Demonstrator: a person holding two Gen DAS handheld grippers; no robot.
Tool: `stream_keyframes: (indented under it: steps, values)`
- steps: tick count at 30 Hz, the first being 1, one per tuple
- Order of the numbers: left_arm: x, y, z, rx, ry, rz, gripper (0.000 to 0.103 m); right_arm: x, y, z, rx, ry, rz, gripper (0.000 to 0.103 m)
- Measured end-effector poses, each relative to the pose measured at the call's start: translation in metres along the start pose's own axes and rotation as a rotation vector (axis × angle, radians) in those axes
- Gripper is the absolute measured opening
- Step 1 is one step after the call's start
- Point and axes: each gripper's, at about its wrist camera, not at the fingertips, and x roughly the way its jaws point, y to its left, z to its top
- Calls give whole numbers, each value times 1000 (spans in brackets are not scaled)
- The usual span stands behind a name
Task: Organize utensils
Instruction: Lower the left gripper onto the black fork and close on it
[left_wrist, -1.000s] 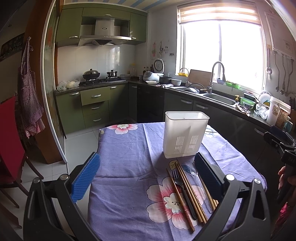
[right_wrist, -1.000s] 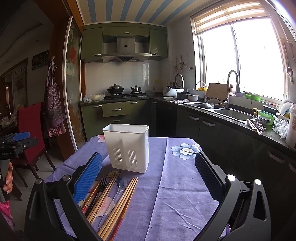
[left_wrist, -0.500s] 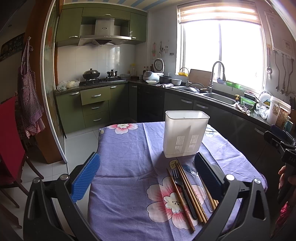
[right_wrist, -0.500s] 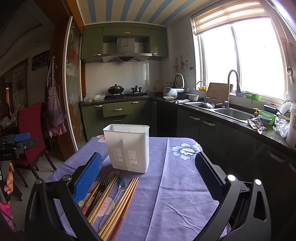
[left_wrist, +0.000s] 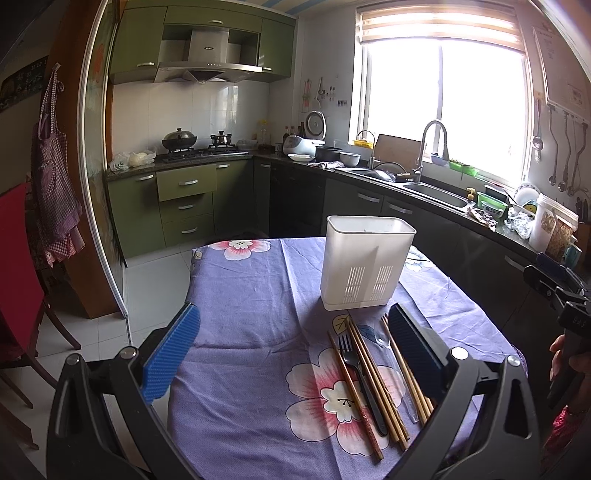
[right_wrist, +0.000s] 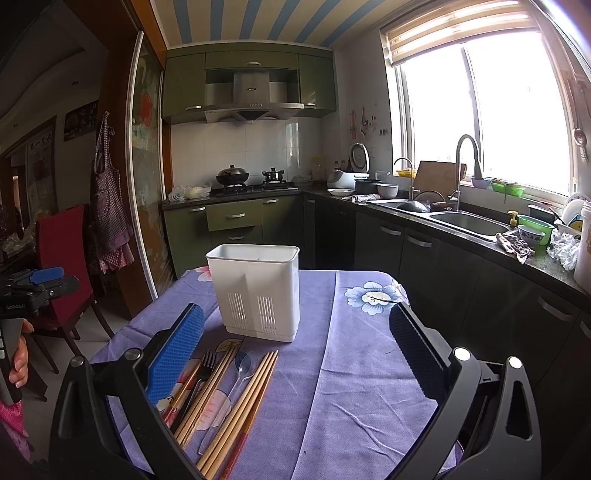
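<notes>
Left wrist view: the left tongs (left_wrist: 293, 352) gape empty; their right pad hides part of the chopsticks (left_wrist: 373, 380) and clear spoon (left_wrist: 382, 336), lower centre, below the white holder (left_wrist: 367, 273).

Right wrist view: the right tongs (right_wrist: 295, 352) gape empty; their left pad covers the fork (right_wrist: 201, 376), lower left.

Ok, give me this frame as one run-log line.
stage: pre-grasp | left gripper: open, empty | right gripper: open, empty | fork, chopsticks, clear spoon: flat on tablecloth | white holder: upright
</notes>
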Motion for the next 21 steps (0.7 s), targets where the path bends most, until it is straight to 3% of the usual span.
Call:
stream_keyframes:
  steps: [3, 10, 14, 18, 20, 21]
  values:
    - [18, -4, -1, -8, 62, -39, 97, 14, -8, -4, 31, 65, 13, 99]
    - [117, -26, -16, -20, 464, -93, 97, 70, -40, -14, 175, 359, 59, 99]
    - [163, -40, -31, -65, 651, -150, 97, 86, -41, -18, 150, 413, 63, 99]
    - [188, -56, -46, -106, 774, -187, 95, 93, -44, -21, 147, 429, 62, 99]
    - [193, -64, -51, -111, 814, -201, 83, 97, -46, -24, 146, 441, 65, 99]
    - [195, -68, -53, -113, 832, -204, 72, 99, -46, -27, 147, 447, 67, 99]
